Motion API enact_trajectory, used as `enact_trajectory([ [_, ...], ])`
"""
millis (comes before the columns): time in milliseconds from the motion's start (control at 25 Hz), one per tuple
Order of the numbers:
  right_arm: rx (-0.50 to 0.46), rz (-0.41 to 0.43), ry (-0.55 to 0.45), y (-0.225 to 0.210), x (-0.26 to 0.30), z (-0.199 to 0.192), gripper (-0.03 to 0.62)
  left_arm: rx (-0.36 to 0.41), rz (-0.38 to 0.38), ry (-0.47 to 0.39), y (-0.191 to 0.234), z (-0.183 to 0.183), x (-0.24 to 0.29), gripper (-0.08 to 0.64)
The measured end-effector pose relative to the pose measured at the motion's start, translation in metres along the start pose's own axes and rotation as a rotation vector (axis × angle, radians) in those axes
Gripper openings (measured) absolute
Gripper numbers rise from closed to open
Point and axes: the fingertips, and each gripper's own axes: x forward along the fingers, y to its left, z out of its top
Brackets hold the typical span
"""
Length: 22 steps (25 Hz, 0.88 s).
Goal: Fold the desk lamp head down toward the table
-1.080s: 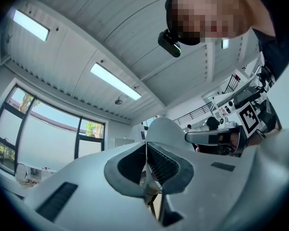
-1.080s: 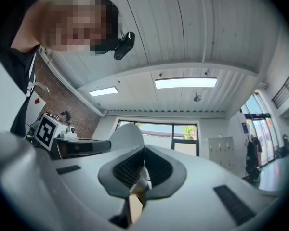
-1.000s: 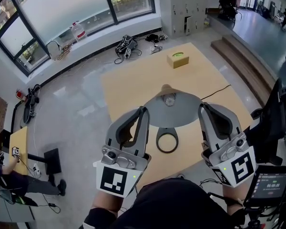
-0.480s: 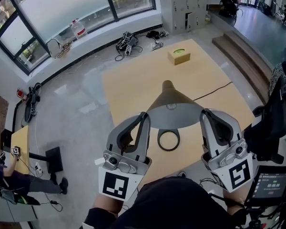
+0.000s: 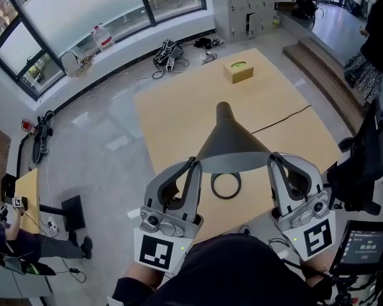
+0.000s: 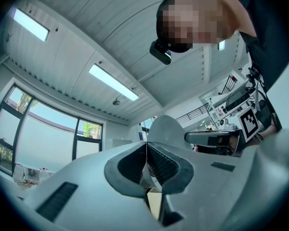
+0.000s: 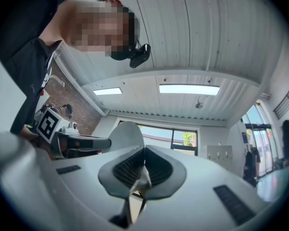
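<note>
The grey cone-shaped lamp head [image 5: 232, 146] hangs over the wooden table [image 5: 172, 116], its narrow neck pointing away from me and its wide mouth turned down. Below it the lamp's black ring base [image 5: 226, 185] lies on the table. My left gripper [image 5: 192, 164] is shut on the left rim of the head and my right gripper [image 5: 272, 160] on the right rim. In the left gripper view the thin rim runs between the closed pads [image 6: 156, 160] up into the lamp head [image 6: 166, 131]. The right gripper view shows the same grip [image 7: 144, 166] beside the lamp head [image 7: 127, 134].
A small box with a green top [image 5: 238, 72] sits at the table's far end. A black cable [image 5: 284, 120] runs off the right edge. Cables and gear [image 5: 169, 57] lie on the floor by the windows. A screen [image 5: 364, 247] stands at my right; a person [image 5: 373, 34] stands far right.
The lamp head has tipped over: its open mouth with the bulb faced up at me, now its outer cone shows and the neck points away. Both grippers stayed closed on the rim.
</note>
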Motion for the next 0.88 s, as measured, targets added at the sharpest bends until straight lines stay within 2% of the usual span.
enact_trajectory([
  [440,0.019,0.013,0.02,0.009,-0.014,-0.014,0.008,0.019,0.012,-0.003,-0.01,-0.014,-0.012,0.014],
  [720,0.049,0.017,0.022,0.016,-0.025,-0.023,0.008,0.097,0.041,-0.005,-0.019,-0.022,-0.021,0.012],
  [880,0.053,0.02,0.033,0.02,-0.029,-0.027,0.008,0.099,0.037,0.011,-0.021,-0.027,-0.025,0.014],
])
